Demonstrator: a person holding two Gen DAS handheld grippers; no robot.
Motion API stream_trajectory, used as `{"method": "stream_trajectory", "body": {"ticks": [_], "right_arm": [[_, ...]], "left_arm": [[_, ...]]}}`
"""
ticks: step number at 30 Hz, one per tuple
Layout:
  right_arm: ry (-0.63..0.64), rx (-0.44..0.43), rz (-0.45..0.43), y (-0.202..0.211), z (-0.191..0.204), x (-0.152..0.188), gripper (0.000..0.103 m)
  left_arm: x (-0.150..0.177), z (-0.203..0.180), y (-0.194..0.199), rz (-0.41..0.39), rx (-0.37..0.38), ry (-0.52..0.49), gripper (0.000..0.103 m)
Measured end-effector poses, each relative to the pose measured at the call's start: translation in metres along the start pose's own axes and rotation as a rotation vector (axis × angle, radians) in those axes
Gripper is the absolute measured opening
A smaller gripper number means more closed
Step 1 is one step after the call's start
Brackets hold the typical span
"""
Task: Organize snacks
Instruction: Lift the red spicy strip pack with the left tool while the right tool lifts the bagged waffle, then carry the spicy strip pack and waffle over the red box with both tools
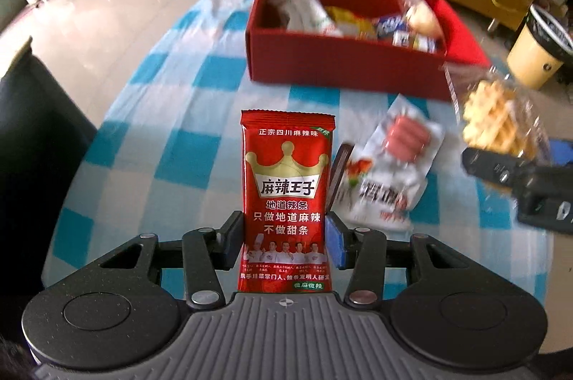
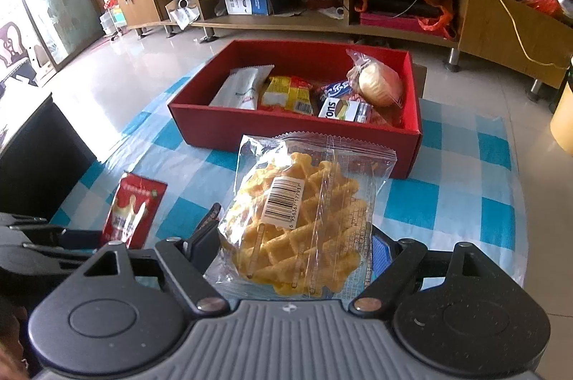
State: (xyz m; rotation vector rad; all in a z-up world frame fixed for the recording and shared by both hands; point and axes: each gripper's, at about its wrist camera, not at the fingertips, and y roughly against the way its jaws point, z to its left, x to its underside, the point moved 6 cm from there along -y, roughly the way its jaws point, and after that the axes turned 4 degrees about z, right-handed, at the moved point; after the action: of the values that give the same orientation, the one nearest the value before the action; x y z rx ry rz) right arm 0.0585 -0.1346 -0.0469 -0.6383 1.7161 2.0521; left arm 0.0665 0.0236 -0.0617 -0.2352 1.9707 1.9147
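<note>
Left tongs (image 1: 285, 238): closed on the red spicy-strip packet (image 1: 286, 197), pinching its lower half from both sides; the packet stands upright above the bench, crown logo facing the camera.
Right tongs (image 2: 292, 249): closed on the waffle pack (image 2: 304, 219), a clear wrapper with a yellow waffle and a barcode label; the pack is held above the bench, tilted a little to the right.
Red box (image 2: 286, 133): open-topped, on the far part of the bench, beyond both held snacks.
Box contents: a white packet (image 2: 243, 88) at the left, a yellow packet (image 2: 286, 93) in the middle, a blue-and-white packet (image 2: 343, 110) near the front wall, and a round bun in clear wrap (image 2: 379, 83) at the right, leaning on the box wall.
Sausage packet (image 1: 390, 165): white, with pink sausages pictured, lying flat on the bench just right of the red spicy-strip packet, near side of the box.
Dark packet (image 1: 338, 178): only a narrow edge shows between the red packet and the sausage packet; the rest is hidden.
Bench (image 2: 447, 201): covered with a blue-and-white checked cloth.
Background: a low wooden TV stand (image 2: 394, 25) along the far wall, and a cream bin (image 1: 537, 54) on the floor at the far right.
</note>
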Motion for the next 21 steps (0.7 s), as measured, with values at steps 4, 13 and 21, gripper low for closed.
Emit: {"method": "stream_trajectory", "body": {"ticks": [4, 13, 21], "right_arm": [[-0.010, 0.005, -0.019, 0.003, -0.002, -0.006, 0.079], [-0.047, 0.039, -0.080, 0.014, -0.017, -0.023, 0.079], [-0.056, 0.056, -0.118, 0.018, -0.022, -0.040, 0.079]], "left_arm": [[-0.015, -0.003, 0.009, -0.046, -0.016, -0.004, 0.055], [-0.047, -0.006, 0.020, -0.114, -0.023, 0.001, 0.056], [-0.080, -0.013, 0.024, -0.180, -0.046, -0.021, 0.056]]}}
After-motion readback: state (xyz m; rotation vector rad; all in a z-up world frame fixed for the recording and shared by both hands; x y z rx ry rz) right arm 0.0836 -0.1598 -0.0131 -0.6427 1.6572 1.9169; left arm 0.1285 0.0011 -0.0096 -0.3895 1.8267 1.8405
